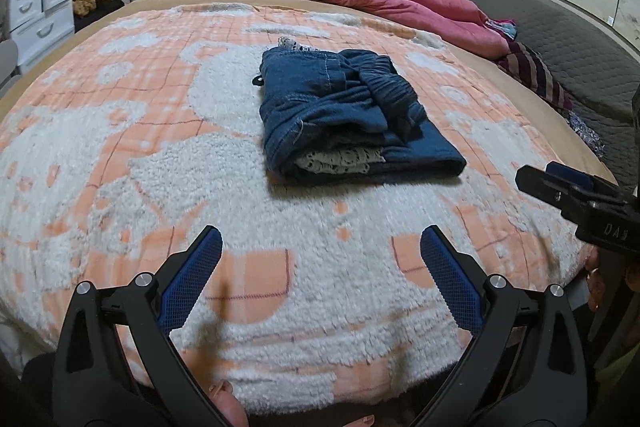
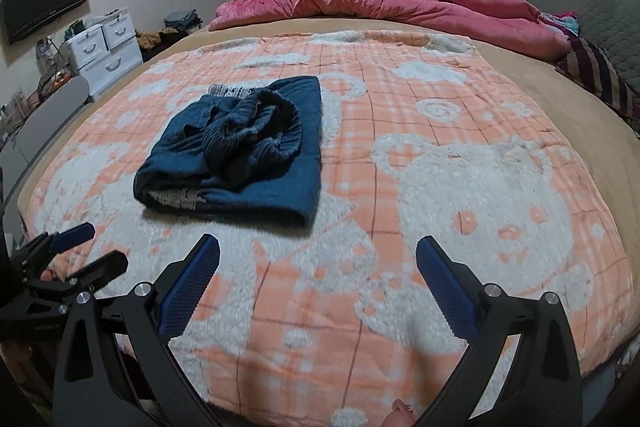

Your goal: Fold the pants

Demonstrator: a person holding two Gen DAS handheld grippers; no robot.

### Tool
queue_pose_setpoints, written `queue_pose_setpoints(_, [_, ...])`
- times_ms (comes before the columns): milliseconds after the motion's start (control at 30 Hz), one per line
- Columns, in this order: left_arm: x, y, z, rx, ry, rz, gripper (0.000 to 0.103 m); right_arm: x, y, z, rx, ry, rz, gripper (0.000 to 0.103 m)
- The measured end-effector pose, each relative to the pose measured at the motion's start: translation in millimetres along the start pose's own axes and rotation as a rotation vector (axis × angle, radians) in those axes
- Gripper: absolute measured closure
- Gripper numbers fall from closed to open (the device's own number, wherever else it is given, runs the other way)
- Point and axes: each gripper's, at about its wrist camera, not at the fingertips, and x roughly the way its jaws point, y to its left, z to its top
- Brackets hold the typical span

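1. A big orange and white teddy bear blanket point(image 2: 460, 187) is covering the bed, and a pink quilt point(image 2: 380, 7) is lying bunched up at the far end.
2. The blue denim pants point(image 1: 344, 115) are sitting in the middle of the blanket, well away from both tongs. They are looking folded into a thick, lumpy bundle, with the stretchy waistband point(image 2: 256, 135) piled on top and a bit of white lace point(image 1: 340, 161) peeking out at the near edge.
3. The pants are looking soft and floppy, a bit heavy for cloth, and not slippery or breakable. I am thinking the thick folded near edge is the best place to pinch.
4. The left gripper point(image 1: 322, 273) is hanging wide open, holding nothing and touching nothing.
5. The right gripper point(image 2: 318, 277) is also hanging wide open over the blanket, holding nothing.
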Motion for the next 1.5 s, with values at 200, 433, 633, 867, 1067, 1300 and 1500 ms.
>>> queue_pose_setpoints(200, [-6.9, -1.7, -8.5, -0.003, 0.000, -0.014, 0.010, -9.2, 2.1, -17.8, -0.031, -0.001, -0.033, 0.005])
queue_pose_setpoints(433, [-14.6, -7.4, -20.3, 0.004, 0.002, -0.022, 0.010, -14.9, 3.6, -34.6, -0.012, 0.003, -0.008, 0.005])
queue_pose_setpoints(633, [-15.7, -9.1, -27.7, 0.006, 0.004, -0.016, 0.010, -18.1, 8.2, -41.8, -0.012, -0.009, -0.001, 0.005])
queue_pose_setpoints(867, [-16.4, -8.3, -27.4, 0.000, -0.003, -0.023, 0.010, -16.3, 4.4, -41.5, 0.013, -0.013, 0.025, 0.005])
queue_pose_setpoints(1067, [-15.4, -7.8, -26.8, 0.001, 0.003, -0.025, 0.010, -13.8, 5.5, -42.7, 0.008, -0.004, 0.030, 0.005])
queue_pose_setpoints(1300, [-13.7, -8.8, -26.9, -0.001, 0.013, -0.015, 0.010, -12.1, 4.2, -43.7, 0.006, 0.003, 0.027, 0.005])
queue_pose_setpoints(1500, [-12.4, -8.5, -26.8, -0.001, 0.016, -0.012, 0.010, -10.4, 4.1, -43.7, 0.010, 0.005, 0.026, 0.005])
